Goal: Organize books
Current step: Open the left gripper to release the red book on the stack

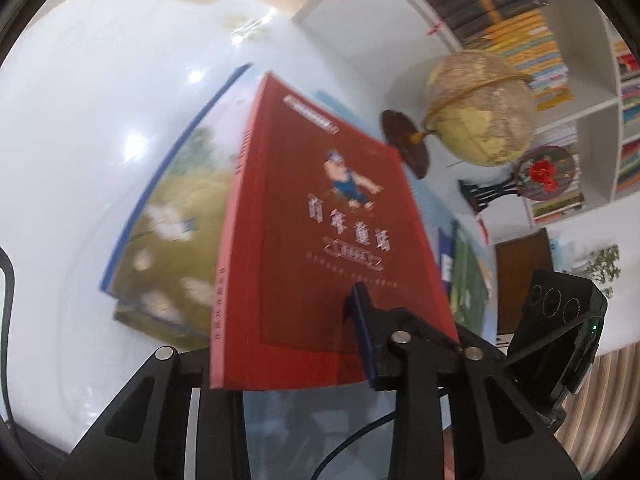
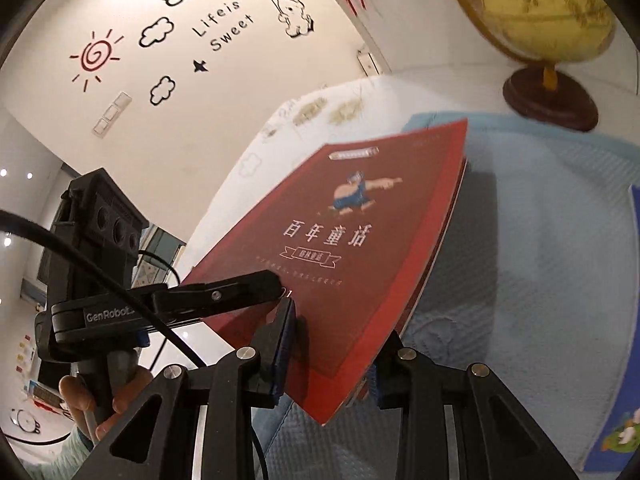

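**Red book held over the surface by both grippers**

Left wrist view: red book (image 1: 320,220), blurred, centre frame; left gripper (image 1: 280,344) fingers straddle its lower edge, contact unclear. Bookcase (image 1: 560,60) upper right, packed with book rows.

Right wrist view: right gripper (image 2: 332,364) fingers clamp the book's near corner.

Red book (image 2: 352,248) with cartoon figure, yellow globe (image 1: 480,108), pale blue quilted mat (image 2: 540,260)

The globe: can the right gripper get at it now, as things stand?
Probably not yet. The right gripper is shut on the red book, and the book sticks out ahead of it toward the globe. The book would likely have to be put down first.
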`<state>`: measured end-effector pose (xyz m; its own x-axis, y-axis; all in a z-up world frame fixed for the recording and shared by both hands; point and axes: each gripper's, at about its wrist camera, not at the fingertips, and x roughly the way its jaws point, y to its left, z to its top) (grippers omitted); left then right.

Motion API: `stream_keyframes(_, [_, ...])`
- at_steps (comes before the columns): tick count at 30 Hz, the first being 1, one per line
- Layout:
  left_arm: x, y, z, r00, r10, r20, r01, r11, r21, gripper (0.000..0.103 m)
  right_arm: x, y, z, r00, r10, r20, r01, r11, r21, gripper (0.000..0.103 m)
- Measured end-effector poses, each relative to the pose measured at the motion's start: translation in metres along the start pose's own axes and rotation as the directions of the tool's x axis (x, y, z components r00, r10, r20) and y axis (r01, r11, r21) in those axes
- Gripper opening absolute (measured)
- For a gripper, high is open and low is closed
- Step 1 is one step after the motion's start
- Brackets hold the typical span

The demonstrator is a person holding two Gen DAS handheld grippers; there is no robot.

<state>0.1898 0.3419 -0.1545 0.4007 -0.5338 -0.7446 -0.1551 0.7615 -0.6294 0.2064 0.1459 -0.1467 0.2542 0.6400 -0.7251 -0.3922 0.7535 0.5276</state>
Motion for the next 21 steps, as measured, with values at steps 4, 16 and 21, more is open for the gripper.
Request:
stream_keyframes(4, [0.0,0.017,0.002,0.999,0.03,-0.02,-0.031,0.998,-0.051,0.032,0.019,-0.001,-0.003,1.0,0.002,-0.031,-0.002,1.0,0.008,0.03])
stream_keyframes(16, [-0.016,0.018,0.005,0.937,0.35,0.001,-0.35,0.936,0.02,0.072,0.028,0.003,-0.005,0.999,0.009,-0.045,-0.008,1.0,0.029,0.03])
stream_keyframes(21, [-0.019,0.02,0.005,0.929,0.37,0.004,-0.37,0.928,0.04,0.072,0.025,0.003,-0.007,0.999,0.001,-0.042,0.0,1.0,0.022,0.03])
